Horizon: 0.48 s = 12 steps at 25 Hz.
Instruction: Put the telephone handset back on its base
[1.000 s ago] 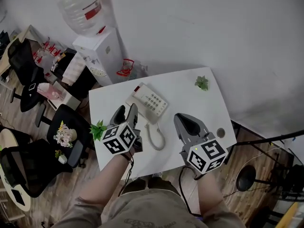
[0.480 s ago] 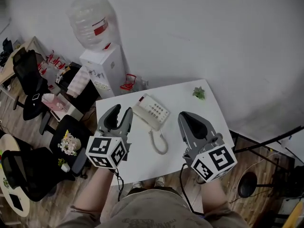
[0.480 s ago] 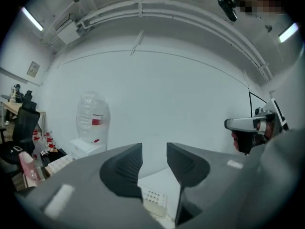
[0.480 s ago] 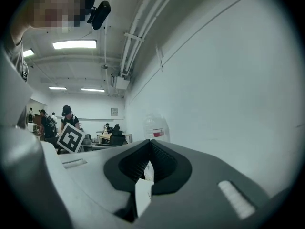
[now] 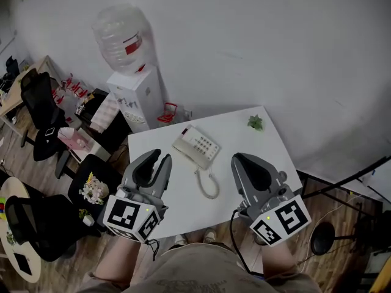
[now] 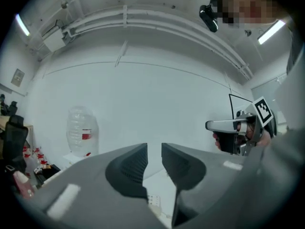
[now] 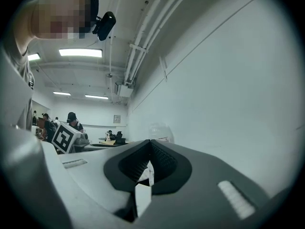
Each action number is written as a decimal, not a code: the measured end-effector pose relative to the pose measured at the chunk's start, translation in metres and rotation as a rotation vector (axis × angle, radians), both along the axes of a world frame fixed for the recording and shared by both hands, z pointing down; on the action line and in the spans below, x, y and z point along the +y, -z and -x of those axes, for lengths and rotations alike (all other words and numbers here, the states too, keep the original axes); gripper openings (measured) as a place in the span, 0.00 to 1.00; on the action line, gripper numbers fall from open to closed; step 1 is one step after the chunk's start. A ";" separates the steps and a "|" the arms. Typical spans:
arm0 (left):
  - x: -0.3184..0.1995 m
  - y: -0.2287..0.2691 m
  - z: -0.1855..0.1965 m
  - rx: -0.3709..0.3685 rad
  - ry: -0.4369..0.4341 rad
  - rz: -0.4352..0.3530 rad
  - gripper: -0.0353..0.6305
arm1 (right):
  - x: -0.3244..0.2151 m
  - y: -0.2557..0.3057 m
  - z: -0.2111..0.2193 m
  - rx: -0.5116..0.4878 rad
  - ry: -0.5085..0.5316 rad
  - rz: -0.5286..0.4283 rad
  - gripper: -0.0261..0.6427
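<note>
The cream telephone (image 5: 197, 146) lies on the white table (image 5: 244, 133). Its handset seems to rest along the left side of the base, and the coiled cord (image 5: 209, 186) loops toward the table's near edge. My left gripper (image 5: 160, 159) hovers at the near left of the phone, its jaws a narrow gap apart with nothing between them (image 6: 154, 148). The keypad (image 6: 153, 200) shows low between those jaws. At the phone's near right my right gripper (image 5: 236, 159) is held with its jaws touching at the tips (image 7: 150, 142), holding nothing.
A small green plant (image 5: 255, 122) stands at the table's far right corner. A water dispenser (image 5: 135, 93) with its bottle (image 6: 82, 132) stands beyond the far left corner. Office chairs (image 5: 36, 112) and a flower pot (image 5: 93, 188) are on the floor to the left.
Both grippers have drawn back from the phone toward the near edge of the table. The left one has moved lower and to the left. The phone has not moved.
</note>
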State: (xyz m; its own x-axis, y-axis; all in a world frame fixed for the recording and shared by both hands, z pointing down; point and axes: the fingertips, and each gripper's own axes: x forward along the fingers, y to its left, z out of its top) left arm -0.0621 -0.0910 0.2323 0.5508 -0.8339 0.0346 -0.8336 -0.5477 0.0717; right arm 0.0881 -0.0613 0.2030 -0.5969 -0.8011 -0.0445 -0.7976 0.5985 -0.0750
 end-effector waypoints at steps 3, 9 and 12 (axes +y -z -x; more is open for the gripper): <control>0.014 0.001 0.001 -0.043 -0.003 -0.026 0.15 | 0.012 -0.004 0.001 -0.001 0.013 0.016 0.07; 0.031 -0.017 -0.002 -0.091 -0.021 -0.009 0.08 | 0.030 -0.025 0.006 0.023 0.032 0.065 0.07; 0.035 -0.027 0.005 -0.066 0.006 -0.010 0.06 | 0.036 -0.041 0.009 0.033 0.034 0.098 0.07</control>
